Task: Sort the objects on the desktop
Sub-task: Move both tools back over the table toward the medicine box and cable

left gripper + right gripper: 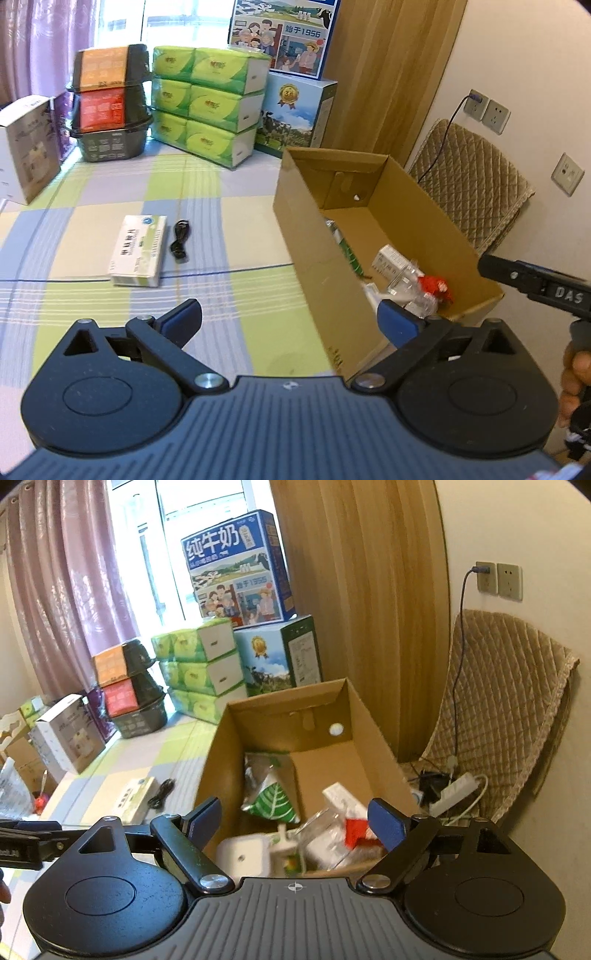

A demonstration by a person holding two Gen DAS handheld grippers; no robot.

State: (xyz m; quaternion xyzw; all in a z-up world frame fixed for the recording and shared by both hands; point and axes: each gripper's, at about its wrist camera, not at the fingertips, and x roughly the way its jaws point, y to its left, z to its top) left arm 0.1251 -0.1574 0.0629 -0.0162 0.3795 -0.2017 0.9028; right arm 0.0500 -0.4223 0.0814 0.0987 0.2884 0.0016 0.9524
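An open cardboard box [314, 236] [354, 716] stands on the checked tablecloth and holds a green leaf-print packet [271, 797], white boxes, a clear plastic pack and a red item [436, 286] [356, 830]. Left of it on the cloth lie a white and green medicine box [138, 251] [135, 797] and a coiled black cable [180, 240] [160, 792]. My left gripper [290, 319] is open and empty, straddling the box's near left wall. My right gripper [295, 821] is open and empty above the box's near end; it shows at the right edge [532, 280] of the left wrist view.
Stacked green tissue packs [208, 103], black baskets [109, 107], milk cartons [291, 110] and a white carton [26, 151] line the table's far side. A quilted chair [498, 709], wall sockets and a power strip [456, 792] lie right of the box.
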